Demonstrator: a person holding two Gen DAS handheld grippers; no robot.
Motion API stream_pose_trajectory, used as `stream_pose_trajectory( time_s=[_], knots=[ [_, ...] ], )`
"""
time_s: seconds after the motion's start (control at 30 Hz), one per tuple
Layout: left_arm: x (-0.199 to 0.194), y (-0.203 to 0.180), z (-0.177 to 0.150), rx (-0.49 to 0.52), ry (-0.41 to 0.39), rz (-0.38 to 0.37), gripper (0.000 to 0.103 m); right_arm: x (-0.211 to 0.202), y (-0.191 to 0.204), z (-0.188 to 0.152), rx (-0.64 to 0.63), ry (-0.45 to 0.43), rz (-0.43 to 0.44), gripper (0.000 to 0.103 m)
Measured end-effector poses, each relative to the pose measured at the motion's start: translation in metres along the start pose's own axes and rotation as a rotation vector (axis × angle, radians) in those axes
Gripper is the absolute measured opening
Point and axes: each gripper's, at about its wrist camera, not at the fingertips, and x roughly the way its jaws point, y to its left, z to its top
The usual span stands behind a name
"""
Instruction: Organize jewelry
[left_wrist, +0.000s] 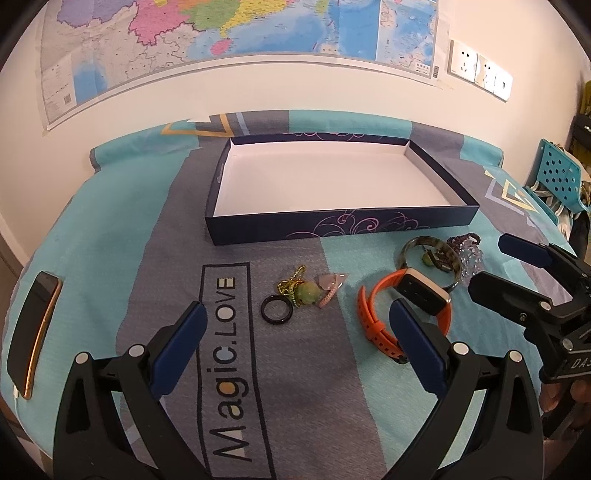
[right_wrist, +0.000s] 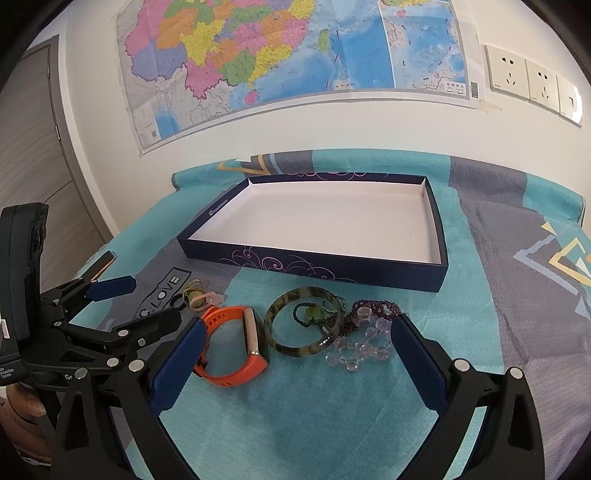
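A shallow dark blue box (left_wrist: 458, 216) (right_wrist: 441, 236) with a white, empty inside lies at the back of the bed. In front of it lie an orange watch (left_wrist: 373, 325) (right_wrist: 231, 374), a mottled green bangle (left_wrist: 408, 245) (right_wrist: 295, 350), dark and clear bead strands (left_wrist: 467, 254) (right_wrist: 364, 341), a black ring (left_wrist: 277, 310), and a green-and-gold charm (left_wrist: 303, 290) (right_wrist: 195, 297) beside a pink piece (left_wrist: 332, 282). My left gripper (left_wrist: 297, 339) (right_wrist: 147, 302) is open above the black ring. My right gripper (right_wrist: 297, 349) (left_wrist: 491, 264) is open around the watch and bangle.
A phone (left_wrist: 35, 332) lies at the bed's left edge. The bedspread (left_wrist: 110, 229) is teal and grey with printed lettering. A map (right_wrist: 280, 55) and wall sockets (right_wrist: 524, 79) are on the wall behind. A teal chair (left_wrist: 557, 173) stands at the right.
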Motion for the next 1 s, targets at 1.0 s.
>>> stream_pose_trajectory(
  time_s=[1.0],
  knots=[
    [0.0019,-0.01,-0.002,0.026,0.009,-0.021,0.097,0.0032,-0.0007,0.0025,-0.012,0.017,0.009,0.084]
  ],
)
